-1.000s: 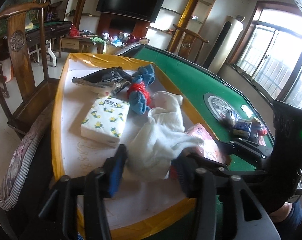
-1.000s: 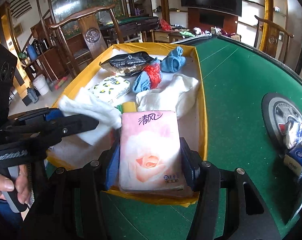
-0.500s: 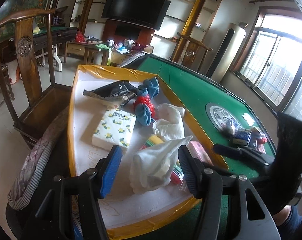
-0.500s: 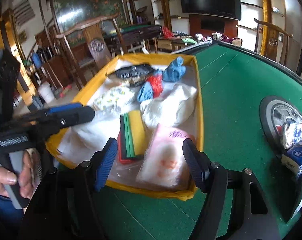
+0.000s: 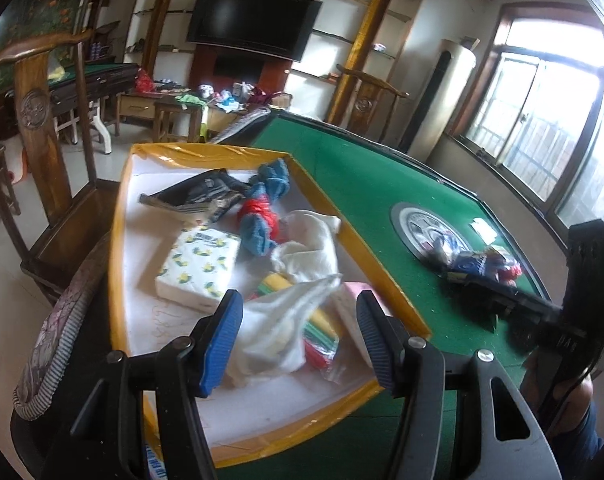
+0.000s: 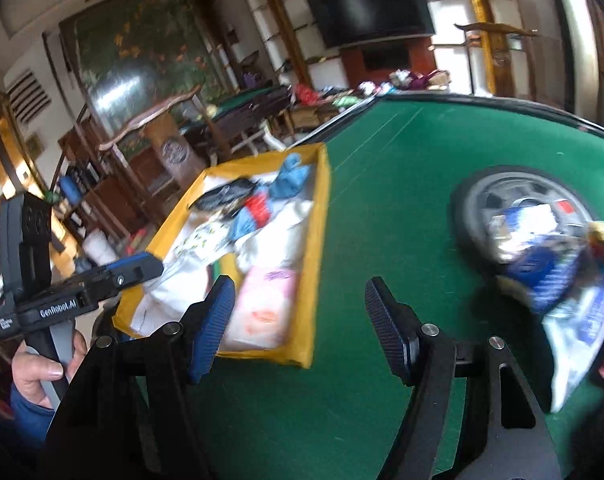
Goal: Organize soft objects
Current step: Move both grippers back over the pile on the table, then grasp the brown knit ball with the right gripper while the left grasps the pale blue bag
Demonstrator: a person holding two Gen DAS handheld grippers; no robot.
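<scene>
On a green felt table (image 5: pixel 366 192) sits a yellow-rimmed tray (image 5: pixel 118 240) of soft things. At left lies a lemon-print tissue pack (image 5: pixel 200 270). The left gripper (image 5: pixel 298 340), jaws now apart and empty, hovers above a white cloth (image 5: pixel 278 336) it let go of a moment ago. Beside it rests a pink tissue pack (image 6: pixel 266 308), released by the right gripper (image 6: pixel 300 320), which has drawn back wide open toward blurred packets (image 6: pixel 542 264) further right, probably next.

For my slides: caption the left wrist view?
Open left gripper above white cloth in yellow-rimmed tray.
</scene>
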